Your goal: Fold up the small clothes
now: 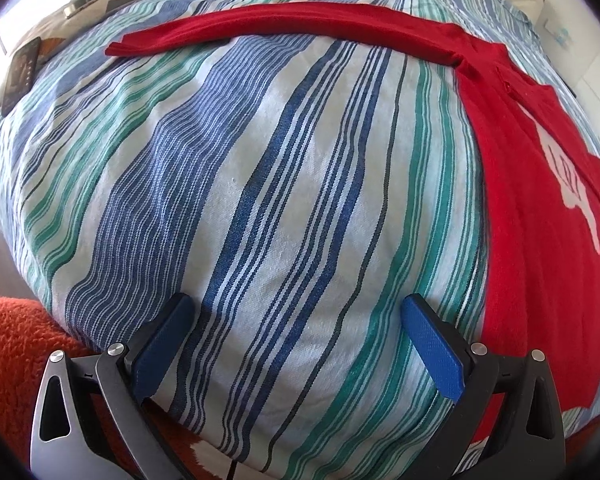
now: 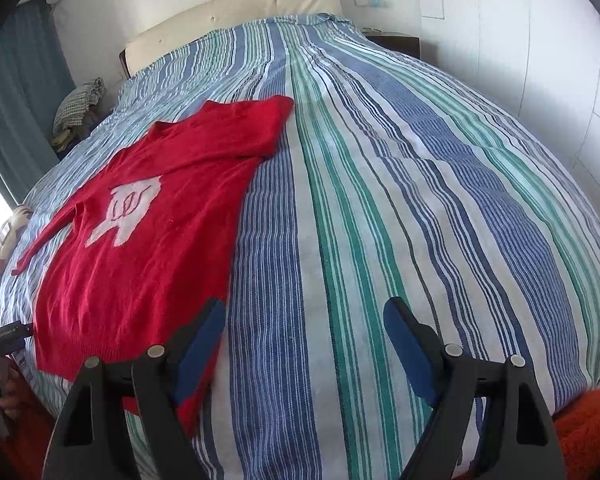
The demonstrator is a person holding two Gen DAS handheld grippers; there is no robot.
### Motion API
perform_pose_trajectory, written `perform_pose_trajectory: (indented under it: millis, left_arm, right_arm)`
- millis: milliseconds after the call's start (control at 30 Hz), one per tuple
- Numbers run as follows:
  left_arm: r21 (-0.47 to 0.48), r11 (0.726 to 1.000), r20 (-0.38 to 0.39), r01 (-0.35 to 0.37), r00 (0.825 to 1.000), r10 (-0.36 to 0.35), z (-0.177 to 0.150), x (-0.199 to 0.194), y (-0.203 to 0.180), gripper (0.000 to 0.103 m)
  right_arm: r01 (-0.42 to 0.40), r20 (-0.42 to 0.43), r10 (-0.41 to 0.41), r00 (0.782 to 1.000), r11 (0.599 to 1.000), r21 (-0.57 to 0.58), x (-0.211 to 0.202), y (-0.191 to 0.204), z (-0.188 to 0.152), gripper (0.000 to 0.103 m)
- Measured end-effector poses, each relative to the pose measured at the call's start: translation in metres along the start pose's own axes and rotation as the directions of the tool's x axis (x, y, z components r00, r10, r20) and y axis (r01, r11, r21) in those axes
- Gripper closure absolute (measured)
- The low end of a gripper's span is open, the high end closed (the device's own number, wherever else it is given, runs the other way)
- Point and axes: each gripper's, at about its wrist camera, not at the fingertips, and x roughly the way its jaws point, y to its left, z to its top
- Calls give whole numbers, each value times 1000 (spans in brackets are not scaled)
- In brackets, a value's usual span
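Note:
A red knitted sweater with a white motif lies flat on the striped bedspread. In the left wrist view the sweater fills the right side, with one long sleeve stretched out leftward across the far part of the bed. My left gripper is open above bare striped cover, to the left of the sweater's hem. My right gripper is open too; its left finger hangs over the sweater's lower right corner, while the right finger is over bare cover. Nothing sits between either pair of jaws.
An orange fluffy rug lies below the bed's near edge. A patterned pillow with a phone and a small metal object rests at the far left. A cream headboard and a dark nightstand stand at the far end.

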Motion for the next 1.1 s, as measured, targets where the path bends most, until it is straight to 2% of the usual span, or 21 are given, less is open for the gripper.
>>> perform_pose_trajectory:
  millis: [1100]
  left_arm:
    - [12,1000,1,-16,1000,16,0,1,-2,0]
  right_arm:
    - [3,17,-3,1000,1000,-17,-3,3,1,22]
